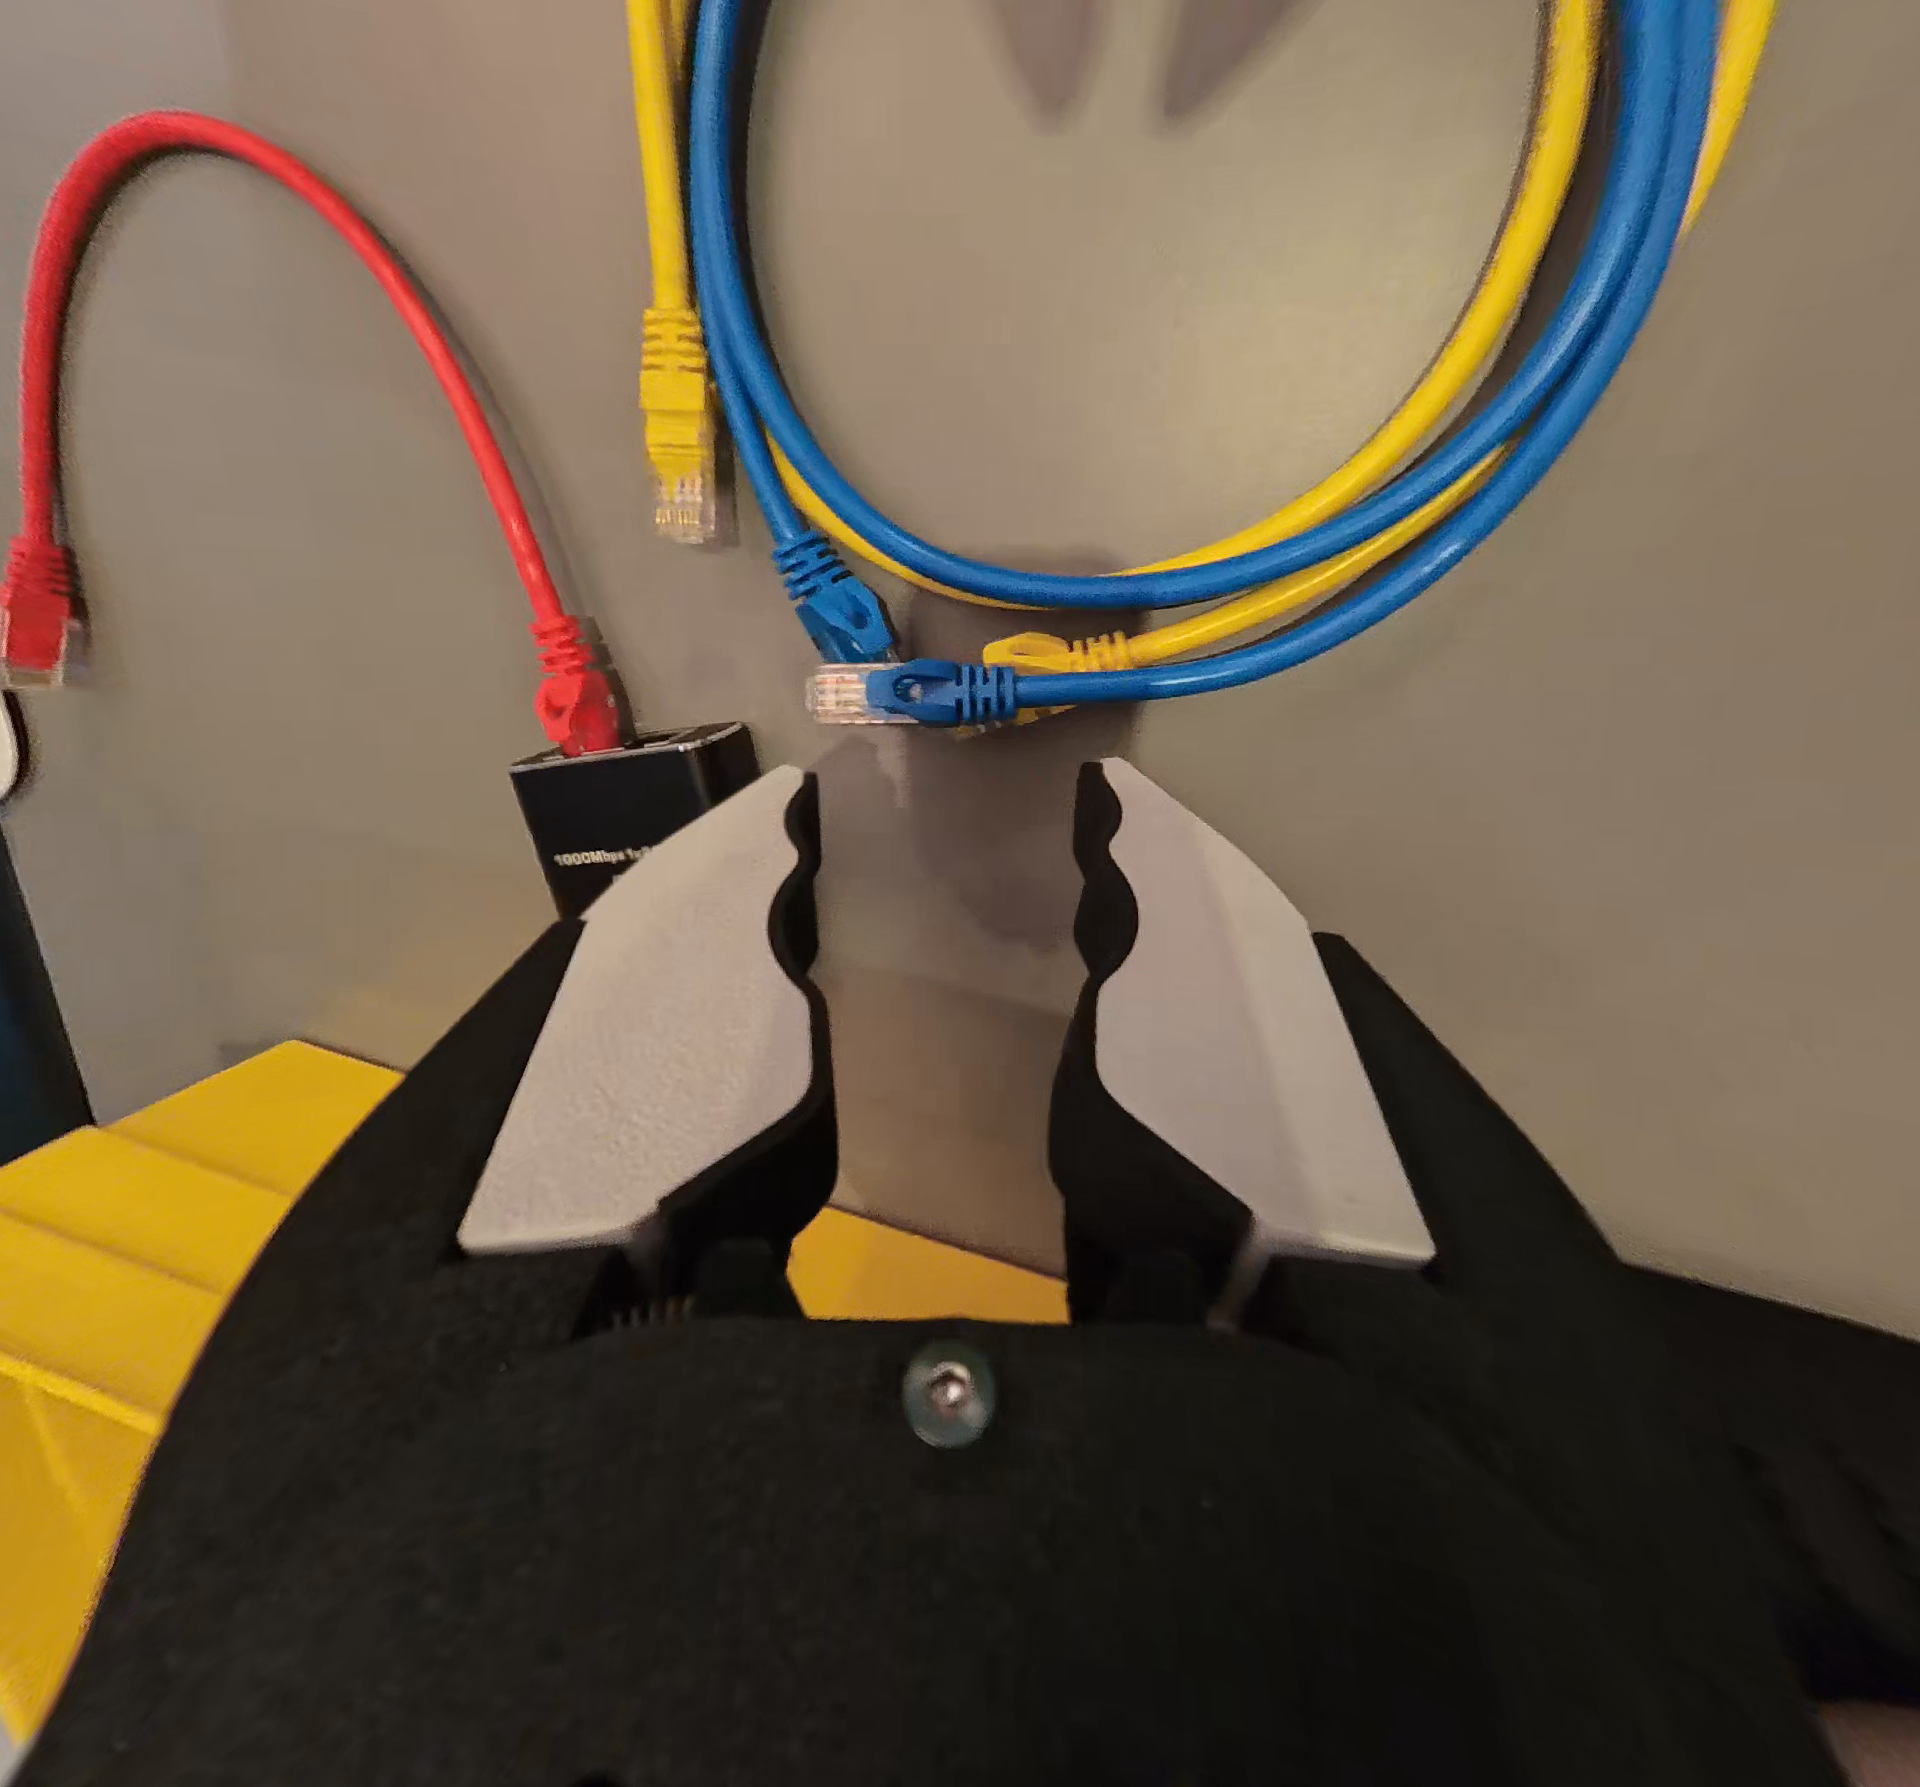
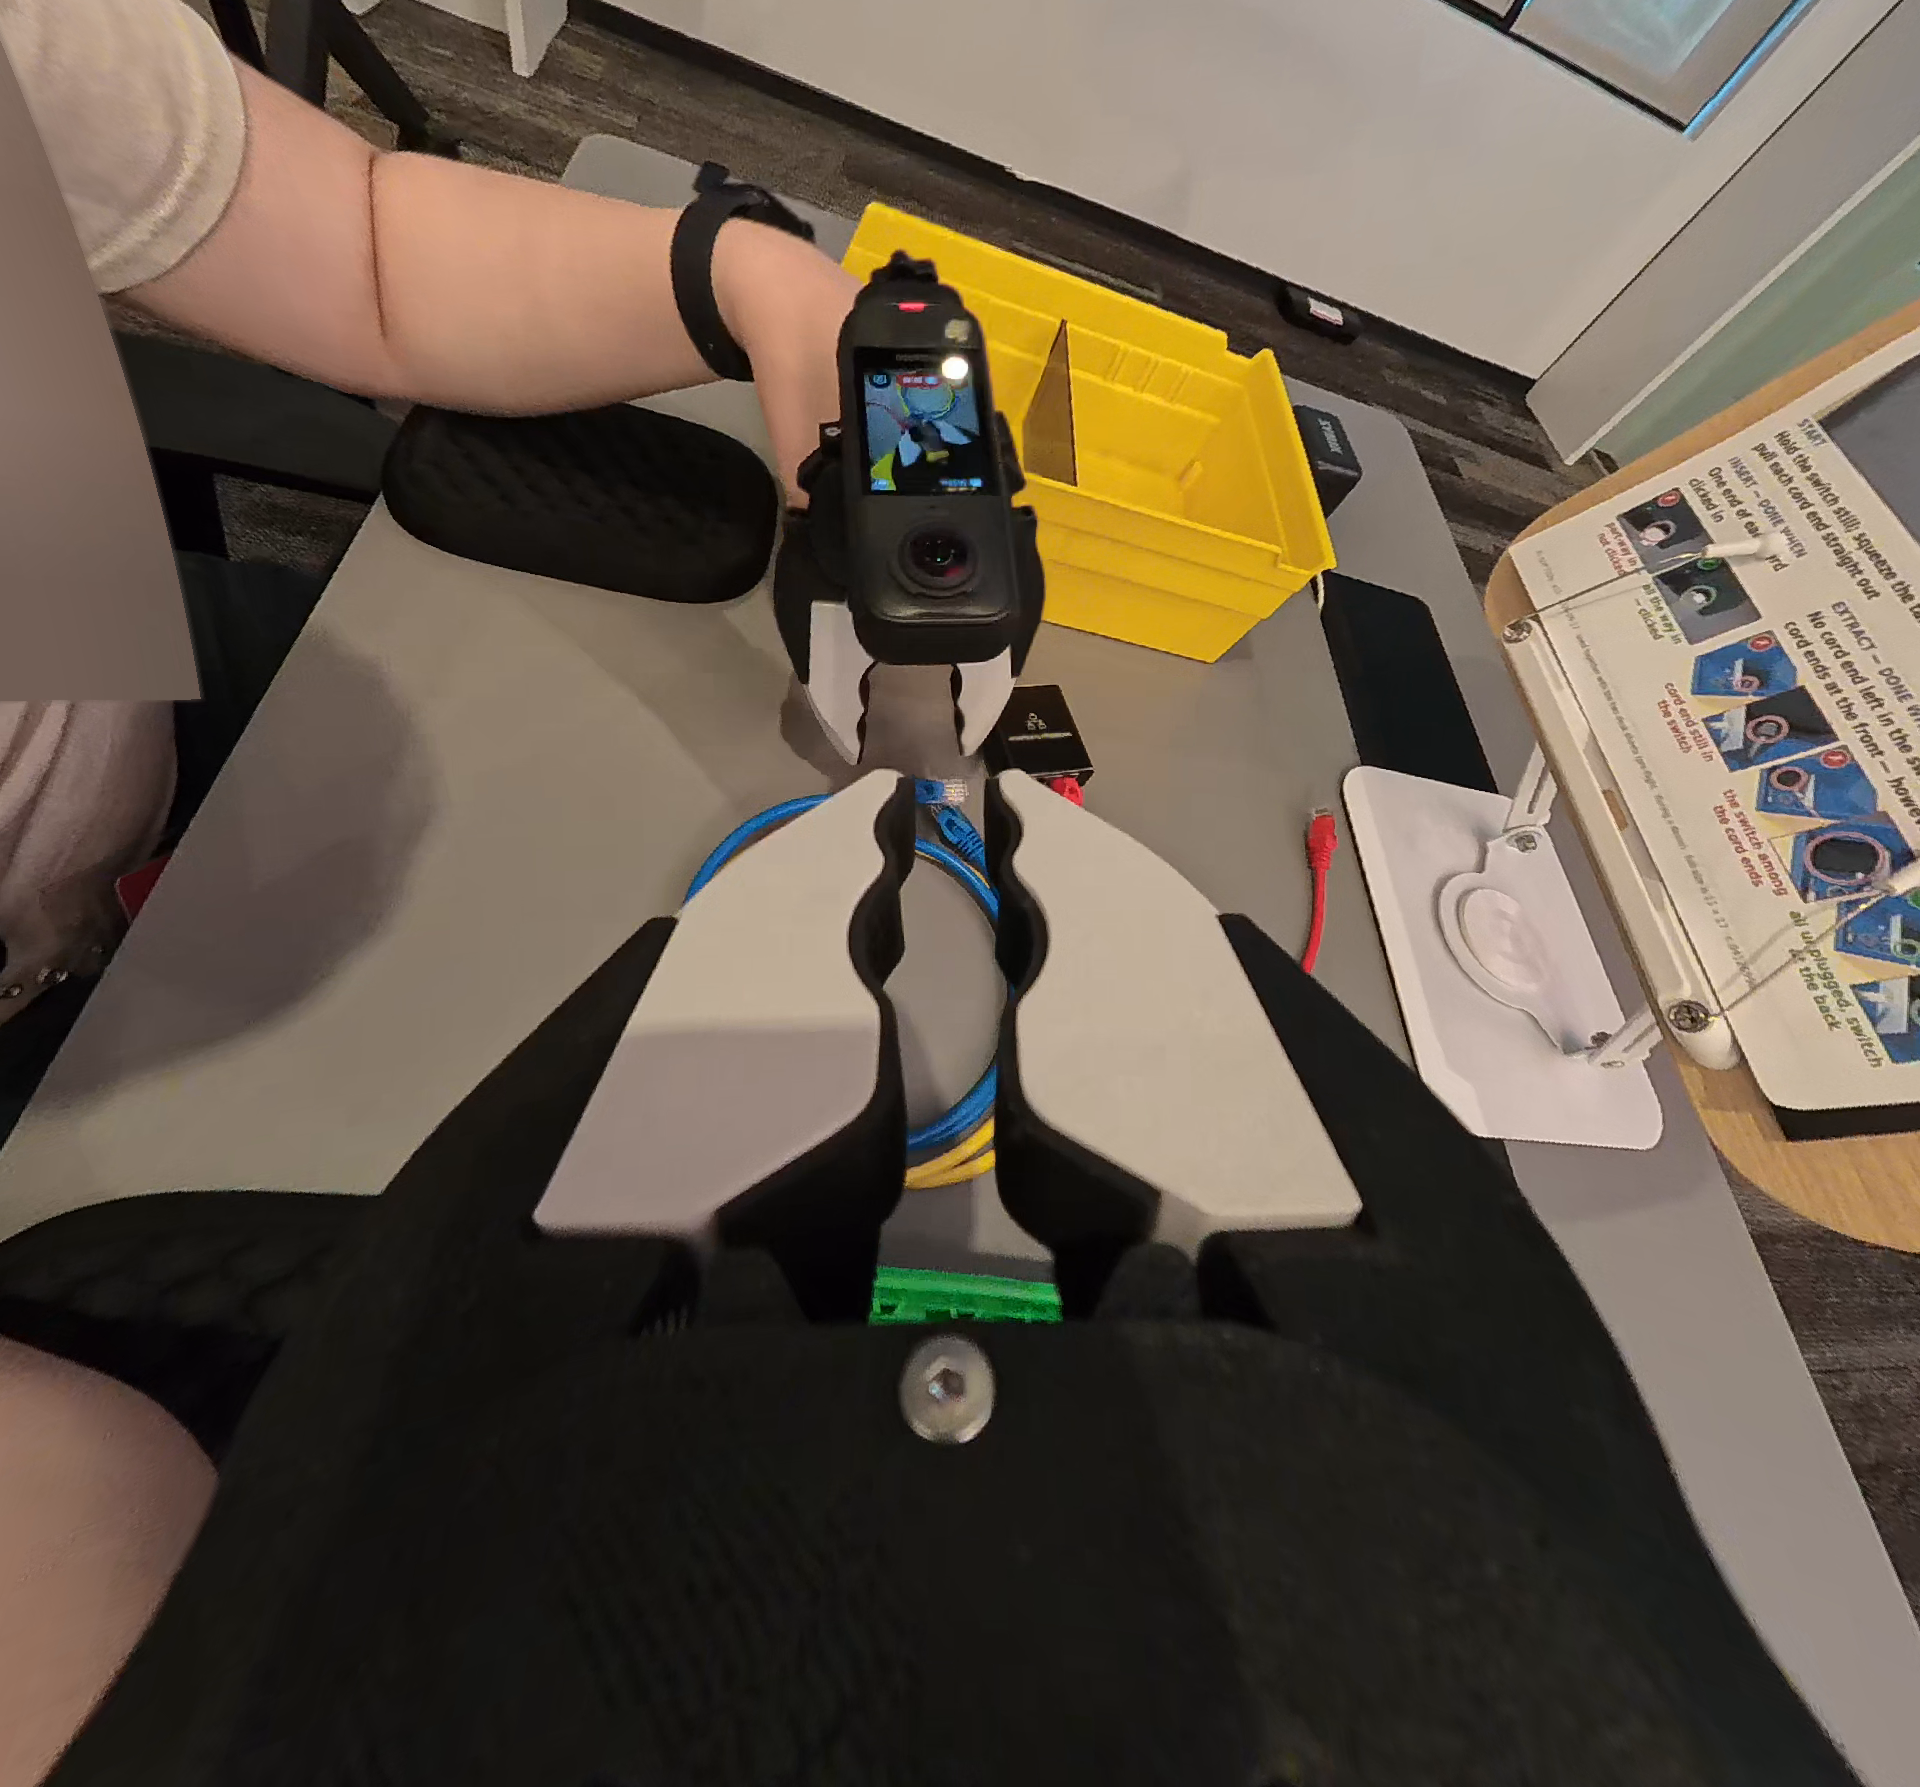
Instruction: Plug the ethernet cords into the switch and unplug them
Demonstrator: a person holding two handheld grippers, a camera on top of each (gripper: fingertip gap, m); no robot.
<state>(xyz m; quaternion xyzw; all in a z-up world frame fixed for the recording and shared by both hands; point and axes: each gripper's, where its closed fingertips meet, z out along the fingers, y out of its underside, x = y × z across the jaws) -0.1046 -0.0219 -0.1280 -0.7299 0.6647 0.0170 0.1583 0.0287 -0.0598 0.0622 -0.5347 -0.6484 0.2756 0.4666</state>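
A small black switch (image 1: 634, 802) lies on the grey table (image 1: 1351, 802), with one end of a short red cord (image 1: 577, 698) plugged into it. The cord's other red plug (image 1: 36, 615) lies free at the left. Coiled blue and yellow cords (image 1: 1403, 511) lie ahead, with two blue plugs (image 1: 914, 693), (image 1: 842, 605) and a yellow plug (image 1: 675, 428) loose. My left gripper (image 1: 948, 781) is open and empty, just short of the blue plugs and to the right of the switch. My right gripper (image 2: 948, 792) is open and empty over the coil (image 2: 951, 1114), facing the left gripper (image 2: 909, 729).
A yellow bin (image 2: 1143, 490) stands behind the switch (image 2: 1039, 735). A white stand (image 2: 1507, 958) holding an instruction sheet (image 2: 1766, 698) is at the right. A black padded armrest (image 2: 582, 490) and a person's arm (image 2: 468, 283) are at the left. A green piece (image 2: 966, 1296) shows below my right gripper. Some 25 centimeters of space lies between my two pairs of fingers. My left tips are roughly 6 centimeters from the small black switch (image 1: 634, 802). My right wrist view (image 2: 1043, 758) looks at it from another angle. Measured from the fingertips, the yellow plug (image 1: 675, 428) is 7 centimeters or so from the left gripper and 25 centimeters from the right.
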